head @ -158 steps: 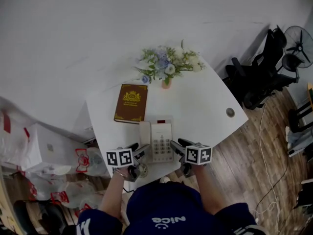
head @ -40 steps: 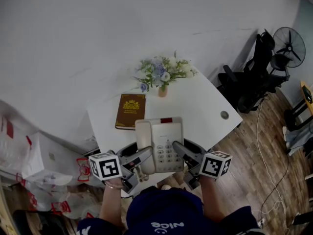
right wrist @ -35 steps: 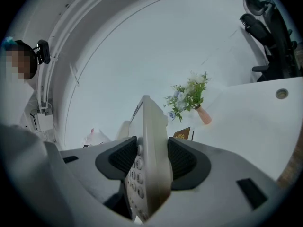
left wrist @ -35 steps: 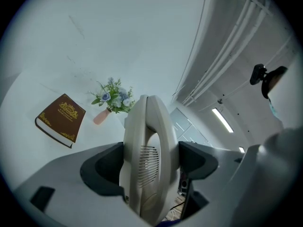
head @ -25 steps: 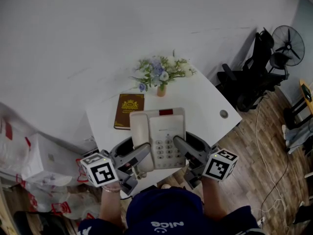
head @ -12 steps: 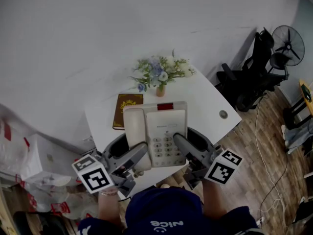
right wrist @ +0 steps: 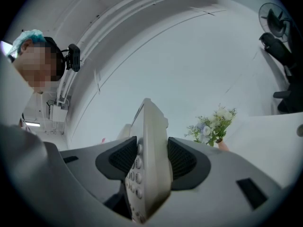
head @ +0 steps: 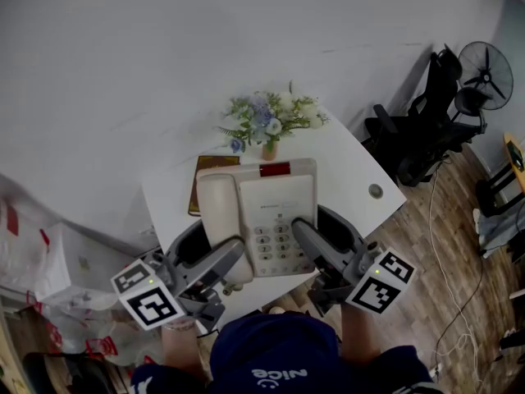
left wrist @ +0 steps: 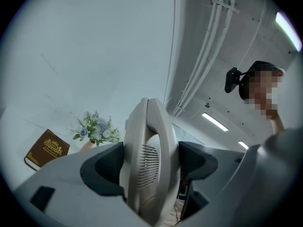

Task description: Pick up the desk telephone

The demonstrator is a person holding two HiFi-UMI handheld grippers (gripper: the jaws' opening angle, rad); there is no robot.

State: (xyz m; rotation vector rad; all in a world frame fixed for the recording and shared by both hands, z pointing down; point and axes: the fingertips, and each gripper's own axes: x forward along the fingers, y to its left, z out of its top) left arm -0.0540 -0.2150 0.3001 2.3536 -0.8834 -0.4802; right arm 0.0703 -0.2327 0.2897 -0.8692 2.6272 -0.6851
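Evidently the desk telephone [head: 261,208] is held above the table [head: 349,167], clamped at its left side by the left tool [head: 225,257] and at its right by the right tool [head: 316,238], presumably so that it is carried level.

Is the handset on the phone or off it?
On. The handset lies flat along the phone's left side, seated in place.

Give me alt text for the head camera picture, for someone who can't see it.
Seen from above, a person holds a beige desk telephone up over a small white table, with the left gripper clamped on its handset side and the right gripper on its keypad side. A small vase of flowers stands at the table's far edge, near a white wall.
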